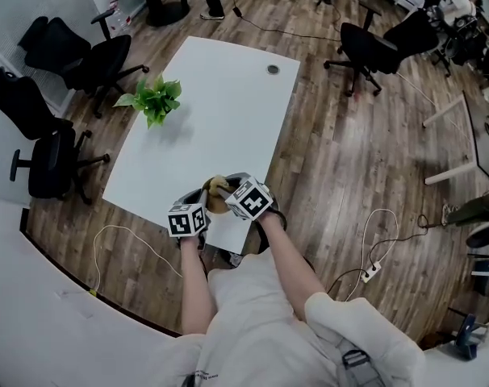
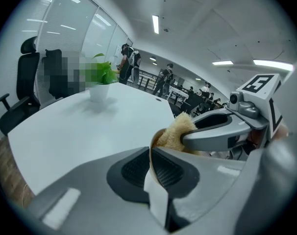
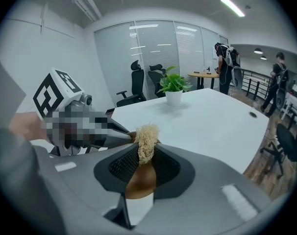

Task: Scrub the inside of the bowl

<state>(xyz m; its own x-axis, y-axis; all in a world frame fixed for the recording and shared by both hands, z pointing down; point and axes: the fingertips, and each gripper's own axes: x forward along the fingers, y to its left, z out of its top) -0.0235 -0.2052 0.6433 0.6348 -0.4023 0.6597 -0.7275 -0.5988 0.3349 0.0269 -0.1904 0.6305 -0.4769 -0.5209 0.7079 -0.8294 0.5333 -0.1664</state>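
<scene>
Closest in, the left tongs are clamped narrow on the thin rim of a brown bowl, holding it on edge. The right tongs are pinched tight on a straw-coloured scrubber, which is pressed into the bowl's mouth.

The scrubbing looks to be under way, since tool and bowl are together and both are gripped. How much of the inside has been covered, or how clean it is, cannot be judged.

The left gripper view shows the rim grip and the scrubber against the bowl's pale inner wall, with a jaw of the right tongs beside it. The right gripper view shows the grip on the scrubber and the bowl's brown outer side under it. Only the head view places all this, at the near edge of a white worktop, just in front of the person's body. Whether the bowl rests on the worktop is unclear.

Farther along the worktop stands a potted plant. Beyond it are black chairs, and people stand in the distance.
</scene>
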